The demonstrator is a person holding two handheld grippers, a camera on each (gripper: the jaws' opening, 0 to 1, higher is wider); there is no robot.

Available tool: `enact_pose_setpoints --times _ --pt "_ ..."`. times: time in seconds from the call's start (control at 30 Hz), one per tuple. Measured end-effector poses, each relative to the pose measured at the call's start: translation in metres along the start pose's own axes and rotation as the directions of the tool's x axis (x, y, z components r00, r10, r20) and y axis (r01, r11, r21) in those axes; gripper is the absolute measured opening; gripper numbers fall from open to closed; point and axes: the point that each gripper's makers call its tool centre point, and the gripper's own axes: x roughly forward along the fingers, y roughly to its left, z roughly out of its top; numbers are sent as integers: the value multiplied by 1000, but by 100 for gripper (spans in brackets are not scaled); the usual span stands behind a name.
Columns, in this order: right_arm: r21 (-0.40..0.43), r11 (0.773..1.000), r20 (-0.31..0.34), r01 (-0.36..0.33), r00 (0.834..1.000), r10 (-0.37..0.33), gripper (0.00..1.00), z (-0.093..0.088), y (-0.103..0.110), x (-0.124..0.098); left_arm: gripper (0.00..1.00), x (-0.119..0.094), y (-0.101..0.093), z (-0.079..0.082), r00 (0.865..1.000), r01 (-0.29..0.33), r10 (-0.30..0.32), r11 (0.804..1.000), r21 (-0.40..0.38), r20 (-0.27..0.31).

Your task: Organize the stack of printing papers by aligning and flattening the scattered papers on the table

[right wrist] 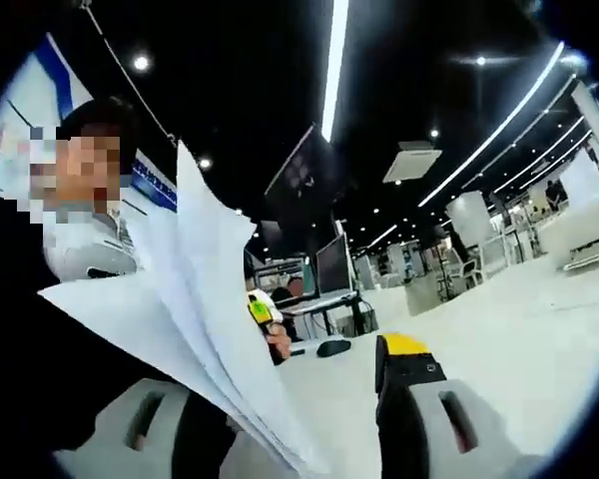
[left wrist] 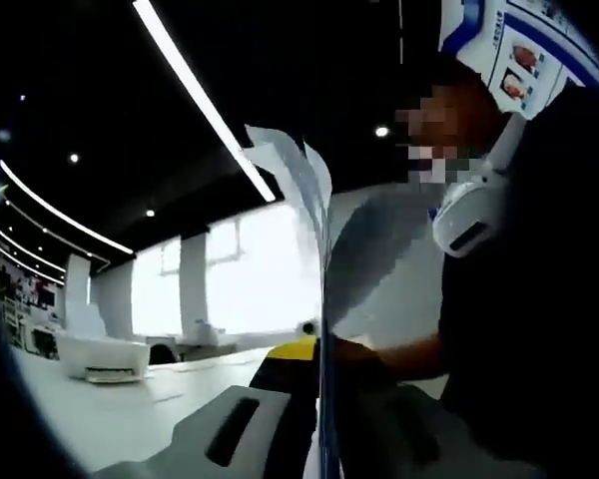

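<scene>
Left fingers (left wrist: 317,439) pinch upright papers (left wrist: 304,185) edge-on; right fingers (right wrist: 309,419) spread, papers (right wrist: 200,299) between

Open office — desks (right wrist: 519,329), monitors (right wrist: 331,264), printer (left wrist: 102,356).

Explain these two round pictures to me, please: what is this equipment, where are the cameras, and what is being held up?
There is no robot here. A person holds a hand tool with two jaws in each hand, and a small fisheye camera rides on each tool.

The left gripper view looks along the left gripper, whose grey jaws are shut on the stack of white printing papers, seen edge-on and standing upright.

The right gripper view looks along the right gripper. There the same papers fan out between its jaws, and whether those jaws press on them cannot be told.

Below lies a white table; a white box-shaped machine rests on it.
</scene>
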Motion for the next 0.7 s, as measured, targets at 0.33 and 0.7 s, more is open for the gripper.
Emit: enact_pose_setpoints --times 0.33,0.7 --pt "-35 999 -43 12 999 -14 0 3 0 -11 5 5 12 -19 999 -33 36 993 -109 21" --pt "37 998 -26 53 998 -52 0 16 -8 -17 7 -3 29 -41 996 -90 85 978 -191 -36"
